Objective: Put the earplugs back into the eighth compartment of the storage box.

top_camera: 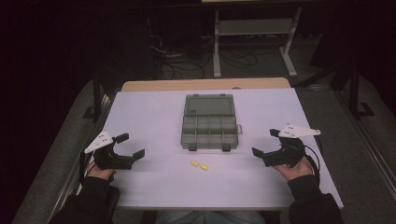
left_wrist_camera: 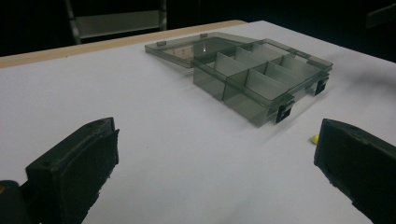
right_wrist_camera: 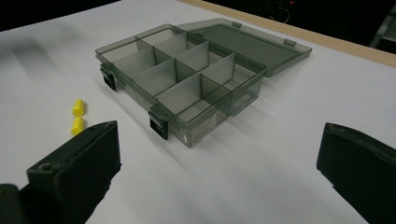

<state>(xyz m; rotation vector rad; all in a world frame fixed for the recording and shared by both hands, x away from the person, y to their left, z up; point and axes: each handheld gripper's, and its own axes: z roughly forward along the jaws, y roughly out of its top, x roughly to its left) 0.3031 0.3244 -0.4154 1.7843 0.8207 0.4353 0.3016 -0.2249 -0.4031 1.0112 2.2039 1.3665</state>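
White table (top_camera: 140,186) | 1 open organizer box (top_camera: 209,132) | 2 yellow plugs (top_camera: 199,165) | L gripper (top_camera: 129,146) & R gripper (top_camera: 264,143) fingers apart, empty

You have no text, brand or number here that can be read. The one candidate is a small pale label on the near end wall of the smoky compartment box (right_wrist_camera: 184,86) (seen in your right gripper view, beside the black latch), and its print is too small and blurred to make out.

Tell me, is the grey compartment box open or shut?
Open. The compartment box has its lid folded back flat on the table, and its dividers show.
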